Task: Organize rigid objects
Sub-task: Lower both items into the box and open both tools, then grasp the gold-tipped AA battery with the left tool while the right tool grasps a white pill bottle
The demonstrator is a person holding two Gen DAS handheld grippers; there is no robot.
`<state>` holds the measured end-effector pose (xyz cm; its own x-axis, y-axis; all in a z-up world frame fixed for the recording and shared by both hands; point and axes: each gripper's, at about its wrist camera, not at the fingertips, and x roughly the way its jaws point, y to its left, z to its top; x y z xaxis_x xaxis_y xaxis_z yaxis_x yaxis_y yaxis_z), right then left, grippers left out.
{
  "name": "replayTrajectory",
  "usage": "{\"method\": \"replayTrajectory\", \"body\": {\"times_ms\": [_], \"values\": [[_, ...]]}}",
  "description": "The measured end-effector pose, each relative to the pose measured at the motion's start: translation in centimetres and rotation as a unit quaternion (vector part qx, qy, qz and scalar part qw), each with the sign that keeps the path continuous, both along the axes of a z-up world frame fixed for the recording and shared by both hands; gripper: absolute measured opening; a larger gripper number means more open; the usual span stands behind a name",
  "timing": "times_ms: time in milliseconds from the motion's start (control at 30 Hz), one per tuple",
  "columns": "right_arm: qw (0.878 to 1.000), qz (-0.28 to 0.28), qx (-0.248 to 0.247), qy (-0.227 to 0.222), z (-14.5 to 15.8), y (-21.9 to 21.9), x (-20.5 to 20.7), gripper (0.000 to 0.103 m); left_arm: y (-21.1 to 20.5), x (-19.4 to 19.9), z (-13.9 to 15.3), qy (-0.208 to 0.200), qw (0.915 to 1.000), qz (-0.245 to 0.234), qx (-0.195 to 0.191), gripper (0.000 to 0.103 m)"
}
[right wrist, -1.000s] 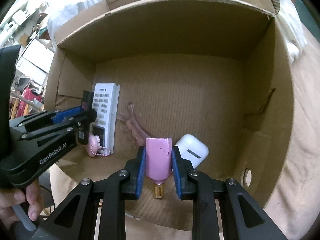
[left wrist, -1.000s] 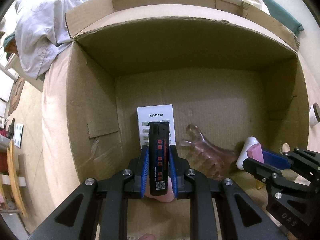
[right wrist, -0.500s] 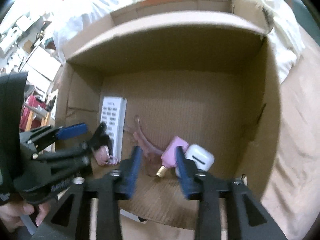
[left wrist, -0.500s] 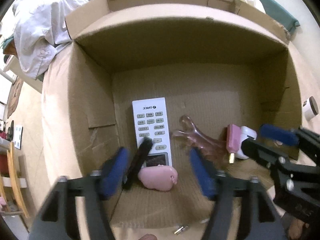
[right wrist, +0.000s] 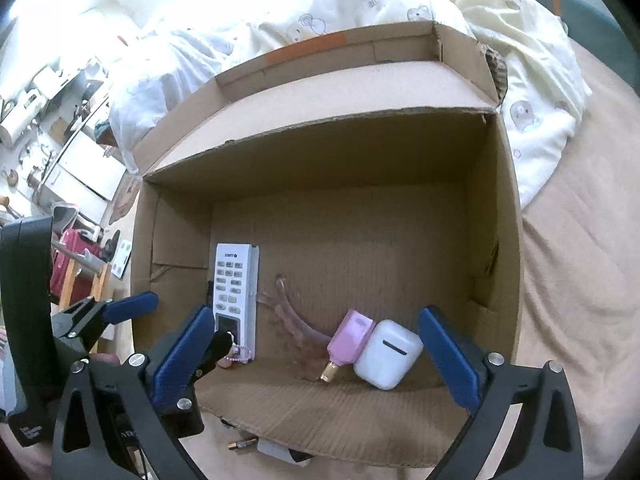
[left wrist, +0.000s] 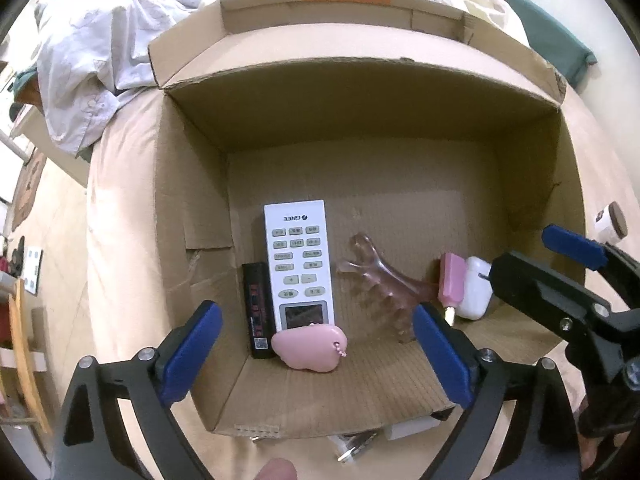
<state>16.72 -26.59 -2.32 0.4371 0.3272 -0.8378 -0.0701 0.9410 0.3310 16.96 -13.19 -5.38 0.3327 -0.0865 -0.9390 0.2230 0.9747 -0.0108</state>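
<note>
Hovering above cardboard box (left wrist: 192, 208), left gripper (left wrist: 316, 356) and right gripper (right wrist: 316, 356) both spread wide, empty. Black lighter (left wrist: 258, 310) lies lengthwise beside remote (left wrist: 298, 264), dead ahead of left; pink bottle (right wrist: 350, 338) touching earbud case (right wrist: 388, 354), ahead of right.

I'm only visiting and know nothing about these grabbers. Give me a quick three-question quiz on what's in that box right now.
1. True or false: the left gripper holds the lighter.
2. Which thing touches the earbud case? A) remote B) pink bottle C) lighter
3. Fill in: the pink charm lies at the remote's ______ end.

Key: 1. False; both grippers, the right gripper too, are open and hold nothing. 2. B. 3. Screen.
</note>
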Motion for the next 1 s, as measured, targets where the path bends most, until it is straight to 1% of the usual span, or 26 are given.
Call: {"method": "replayTrajectory", "body": {"times_ms": [33,67,267,400,500,600,733,900,1000], "values": [[1.0,0.0,-0.001,0.0,0.0,0.0,-0.1,0.103,0.1,0.0,0.0,0.0,1.0,0.001,-0.002,0.102],[1.0,-0.002,-0.001,0.0,0.0,0.0,-0.1,0.103,0.1,-0.2,0.1,-0.002,1.0,0.003,-0.005,0.103],[1.0,-0.009,0.001,-0.007,0.4,-0.4,-0.1,0.103,0.3,-0.6,0.6,-0.005,0.9999,0.003,-0.008,0.103],[1.0,-0.012,0.004,-0.011,0.9,-0.7,-0.3,0.103,0.8,-0.9,1.4,-0.007,0.9999,0.002,-0.013,0.103],[1.0,-0.016,0.006,-0.015,1.3,-0.9,-0.7,0.103,1.5,-1.5,2.6,-0.017,0.9997,0.004,-0.017,0.103],[1.0,-0.021,0.007,-0.019,1.6,-1.1,-1.3,0.103,2.5,-2.4,3.4,-0.024,0.9995,0.013,-0.016,0.103],[0.999,-0.023,0.015,-0.026,2.5,-1.3,-2.7,0.103,4.3,-3.7,3.7,-0.021,0.9991,0.03,-0.022,0.103],[0.999,-0.007,0.012,-0.037,3.6,-0.6,-5.0,0.103,6.6,-5.9,3.4,-0.016,0.9986,0.046,-0.021,0.103],[0.999,0.0,0.015,-0.034,3.6,-0.4,-6.5,0.103,8.0,-6.9,2.9,-0.01,0.9977,0.062,-0.024,0.103]]}}
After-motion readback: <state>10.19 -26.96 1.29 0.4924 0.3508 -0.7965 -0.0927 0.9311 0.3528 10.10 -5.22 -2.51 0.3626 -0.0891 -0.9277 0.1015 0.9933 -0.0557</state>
